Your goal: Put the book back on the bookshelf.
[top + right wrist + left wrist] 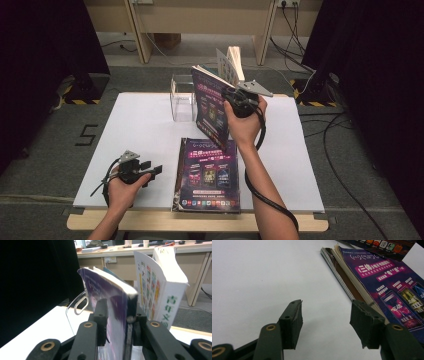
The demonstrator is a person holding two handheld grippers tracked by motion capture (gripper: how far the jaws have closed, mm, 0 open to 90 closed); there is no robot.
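Your right gripper holds a purple book up on its edge near the far edge of the desk, beside the clear holder and the white book standing there. The jaws sit on both sides of the purple book, but I cannot tell if they press it, so it may be ready to stand alone. Your left gripper rests spread and empty near the front edge, beside the flat book, likely next.
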